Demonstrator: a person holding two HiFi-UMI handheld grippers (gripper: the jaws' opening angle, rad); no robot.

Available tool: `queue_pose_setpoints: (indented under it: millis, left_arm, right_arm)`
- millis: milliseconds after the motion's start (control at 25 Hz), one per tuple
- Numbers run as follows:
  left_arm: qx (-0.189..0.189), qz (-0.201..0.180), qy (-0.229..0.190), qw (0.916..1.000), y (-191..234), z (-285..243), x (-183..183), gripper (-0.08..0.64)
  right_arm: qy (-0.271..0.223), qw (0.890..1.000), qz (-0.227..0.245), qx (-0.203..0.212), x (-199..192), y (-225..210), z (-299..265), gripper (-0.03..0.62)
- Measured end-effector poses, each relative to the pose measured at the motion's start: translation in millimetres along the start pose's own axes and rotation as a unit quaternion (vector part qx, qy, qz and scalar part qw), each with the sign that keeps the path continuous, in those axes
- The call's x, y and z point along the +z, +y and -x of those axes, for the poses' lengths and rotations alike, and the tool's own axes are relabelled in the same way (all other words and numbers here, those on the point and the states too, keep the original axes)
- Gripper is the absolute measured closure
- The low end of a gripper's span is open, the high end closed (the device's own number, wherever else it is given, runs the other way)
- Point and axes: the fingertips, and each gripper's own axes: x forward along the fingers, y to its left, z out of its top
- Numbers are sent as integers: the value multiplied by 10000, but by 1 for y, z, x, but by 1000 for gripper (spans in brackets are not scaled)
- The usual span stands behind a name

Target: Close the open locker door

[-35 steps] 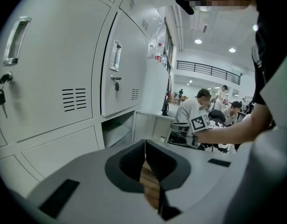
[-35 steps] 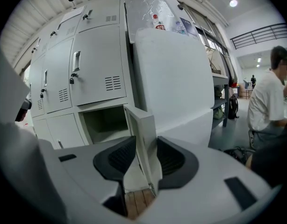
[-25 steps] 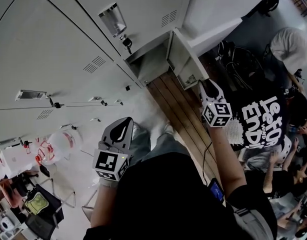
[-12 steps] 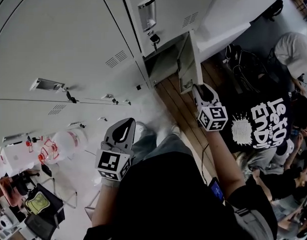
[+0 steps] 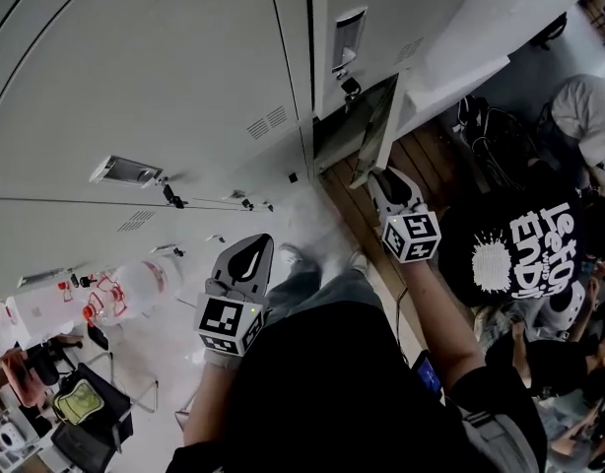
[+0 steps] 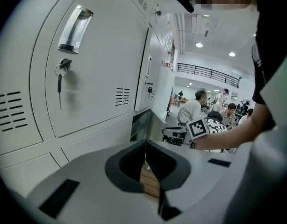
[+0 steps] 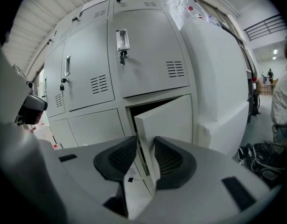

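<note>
The open locker door is a small white door in the bottom row, standing ajar from its dark compartment. My right gripper is at the door's free edge. In the right gripper view the door runs edge-on between the jaws, and my right gripper is shut on that edge. My left gripper hangs lower left, away from the lockers, shut on nothing. In the left gripper view its jaws meet in a thin line at the left gripper, with the ajar door beyond.
Above the open compartment is a shut locker with a metal handle and a key hanging in its lock. A white end panel stands to the right. Several people sit on the floor at right. A water bottle lies lower left.
The door has swung from wide open to narrowly ajar, and my right gripper has travelled with it toward the lockers. The left gripper has barely moved.
</note>
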Motion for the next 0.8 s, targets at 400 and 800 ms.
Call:
queue_pose_setpoints:
  millis: [400,800]
  left_arm:
    - [34,-99,79,9999,36,12,-2,537]
    - [22,-162,211,9996,61,18,-9,537]
  right_arm:
    - [-87,9998,56,190,8,37,-48,457]
    - [-203,9993,148,288,22,58,-96,457]
